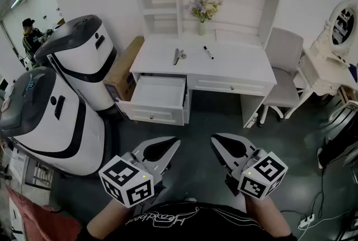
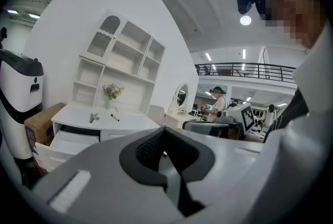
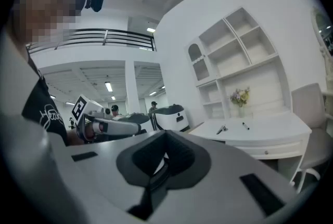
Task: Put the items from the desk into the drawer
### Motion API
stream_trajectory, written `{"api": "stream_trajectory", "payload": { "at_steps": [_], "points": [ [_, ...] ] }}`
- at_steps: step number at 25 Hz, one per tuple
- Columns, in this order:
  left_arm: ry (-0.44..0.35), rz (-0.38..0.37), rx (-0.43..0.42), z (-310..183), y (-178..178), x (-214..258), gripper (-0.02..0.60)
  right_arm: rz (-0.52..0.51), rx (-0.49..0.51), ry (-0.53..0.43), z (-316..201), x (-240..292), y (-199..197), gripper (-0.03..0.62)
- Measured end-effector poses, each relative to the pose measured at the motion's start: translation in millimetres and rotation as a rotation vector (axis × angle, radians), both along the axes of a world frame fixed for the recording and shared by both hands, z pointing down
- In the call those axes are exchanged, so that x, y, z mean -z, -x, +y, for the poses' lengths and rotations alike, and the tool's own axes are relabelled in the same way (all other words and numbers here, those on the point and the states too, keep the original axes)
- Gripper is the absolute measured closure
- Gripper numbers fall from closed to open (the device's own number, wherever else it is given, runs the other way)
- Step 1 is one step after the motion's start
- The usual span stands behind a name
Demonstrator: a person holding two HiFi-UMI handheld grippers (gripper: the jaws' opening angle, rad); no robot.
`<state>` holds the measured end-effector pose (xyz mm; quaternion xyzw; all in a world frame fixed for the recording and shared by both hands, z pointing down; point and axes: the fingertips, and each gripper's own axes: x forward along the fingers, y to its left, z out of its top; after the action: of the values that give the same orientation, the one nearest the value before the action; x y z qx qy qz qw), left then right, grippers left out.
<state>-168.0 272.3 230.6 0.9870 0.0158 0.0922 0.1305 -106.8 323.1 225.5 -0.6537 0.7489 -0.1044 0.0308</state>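
Two items — marker [image 1: 208, 52], small metal tool [image 1: 177, 56] — on the counter [image 1: 240, 64], above the drawer [image 1: 159, 91], which stands open, likely to receive them. Left hand-held gripper [image 1: 174, 143], right hand-held gripper [image 1: 215, 140]: closed, empty, well back — judged pre-reach.

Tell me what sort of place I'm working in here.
Probably a staged bedroom corner inside a large lab or hall. There is a white desk with shelves above and a vanity mirror beside it, yet bulky white machines stand alongside and a mezzanine railing shows behind.
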Motion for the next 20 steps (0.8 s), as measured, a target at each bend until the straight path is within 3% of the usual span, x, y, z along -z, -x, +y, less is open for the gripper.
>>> {"api": "stream_trajectory", "payload": {
  "at_steps": [20],
  "points": [
    [0.001, -0.071, 0.015, 5, -27, -26, 0.572, -0.119, 0.001, 0.044, 0, -32, -40, 0.586]
  ]
}}
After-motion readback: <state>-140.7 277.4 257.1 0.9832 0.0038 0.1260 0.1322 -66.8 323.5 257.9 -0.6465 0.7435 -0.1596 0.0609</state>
